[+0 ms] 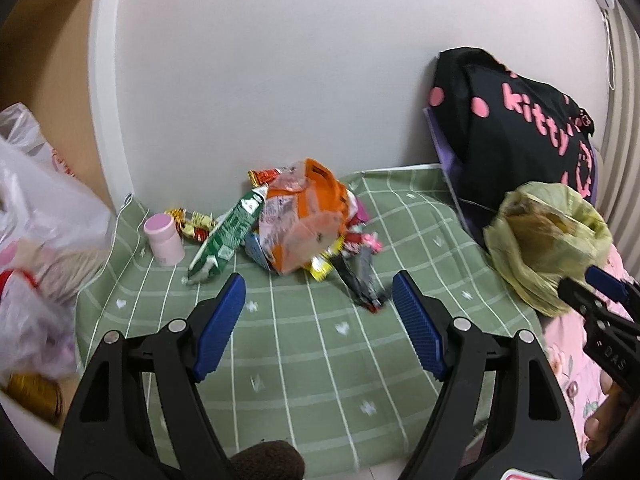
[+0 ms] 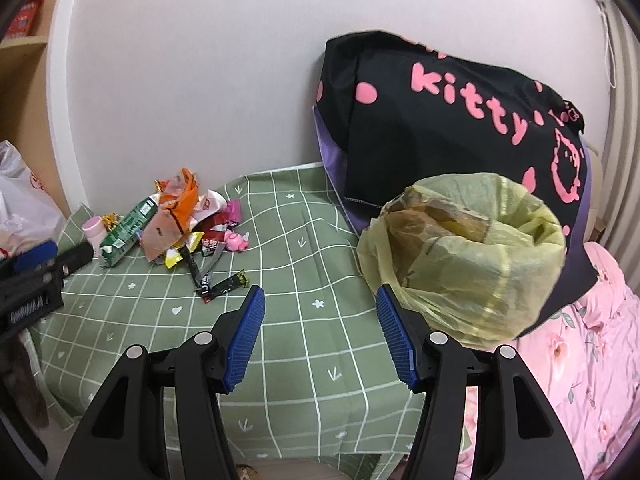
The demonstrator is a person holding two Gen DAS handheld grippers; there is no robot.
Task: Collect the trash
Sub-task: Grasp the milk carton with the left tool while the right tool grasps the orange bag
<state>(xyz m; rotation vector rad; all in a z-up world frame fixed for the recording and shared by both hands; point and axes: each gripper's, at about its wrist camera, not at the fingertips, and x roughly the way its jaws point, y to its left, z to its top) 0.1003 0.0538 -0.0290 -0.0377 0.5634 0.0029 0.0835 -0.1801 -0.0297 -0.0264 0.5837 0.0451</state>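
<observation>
On green checked counter (image 1: pixel 320 360): wrapper pile (image 1: pixel 296 224), pink bottle (image 1: pixel 163 240), yellow-green trash bag (image 2: pixel 472 256) alongside; left gripper (image 1: pixel 320 320) and right gripper (image 2: pixel 320 336) jaws apart, empty.

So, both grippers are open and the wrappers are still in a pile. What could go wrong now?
The wrapper pile is loose and overlapping, so the left gripper may lift only one piece and scatter others. The pink bottle stands close beside the pile and could be knocked over. The yellow-green bag looks soft at its mouth, so dropped wrappers may miss it.
</observation>
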